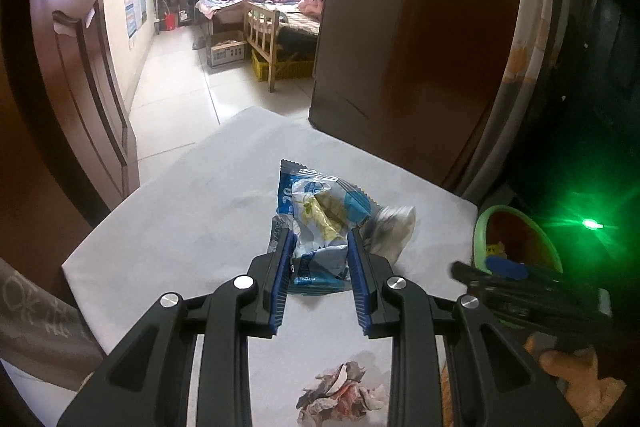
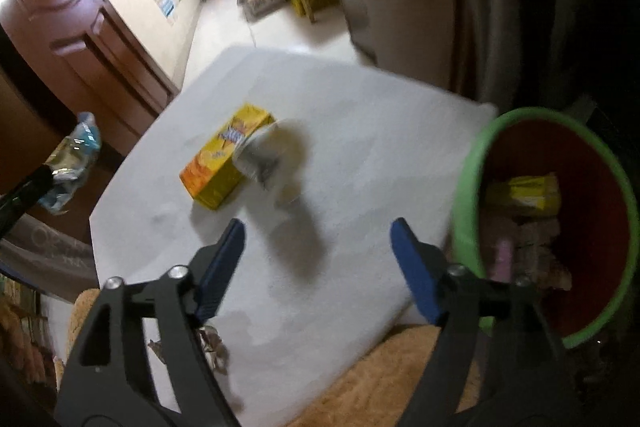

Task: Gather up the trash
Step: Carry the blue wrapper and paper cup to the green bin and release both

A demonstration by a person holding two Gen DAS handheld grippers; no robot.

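Note:
My left gripper (image 1: 320, 239) is shut on a crumpled blue and white plastic wrapper (image 1: 320, 219) and holds it above the white table (image 1: 192, 211); the wrapper also shows at the left edge of the right wrist view (image 2: 74, 155). My right gripper (image 2: 318, 227) is open and empty over the table (image 2: 380, 131), beside the green-rimmed red trash bin (image 2: 464, 211). The right gripper shows in the left wrist view (image 1: 496, 267) in front of the bin (image 1: 484, 227). A yellow box (image 2: 224, 155) and a blurred white cup (image 2: 268, 155) lie on the table. A crumpled paper ball (image 1: 340, 395) lies near me.
The bin holds a yellow pack (image 2: 524, 195) and other scraps. A tan fuzzy cushion (image 2: 384, 383) lies under the table's near edge. Dark brown doors (image 1: 408, 27) stand behind the table, and a bedroom shows beyond. A green light (image 1: 592, 225) glares at the right.

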